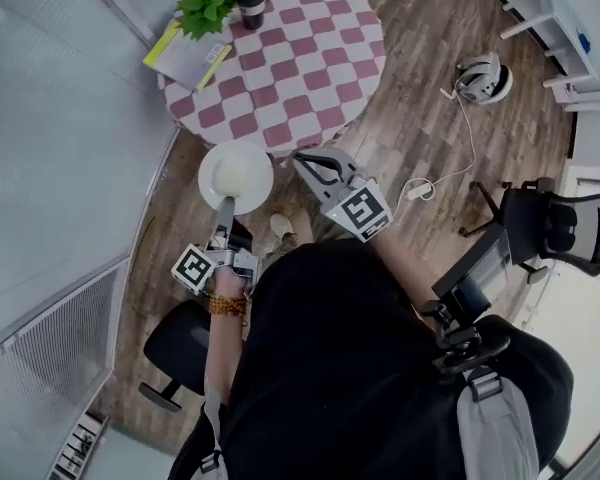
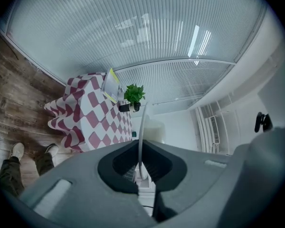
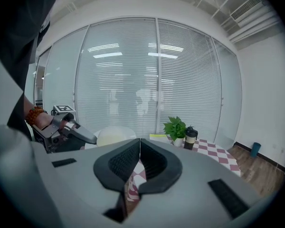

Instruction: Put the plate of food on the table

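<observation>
Wood-plank floor [image 1: 420, 118] surrounded a round table [image 1: 310, 58] draped in red-and-white checked cloth. Left gripper [image 1: 225, 213] was clamped on the thin rim of a round white plate [image 1: 260, 163] carrying a pale mound of food [image 1: 230, 176], held in the air just beside the table's near edge. Right gripper [image 1: 305, 160] had its ribbed jaws pressed together, empty

One plate [image 1: 236, 176], one checkered table [image 1: 310, 58], one potted plant [image 1: 208, 3], one dark tumbler [image 1: 251, 3], one yellow-edged folder [image 1: 185, 60], two office chairs [image 1: 175, 353] [image 1: 560, 223]
</observation>
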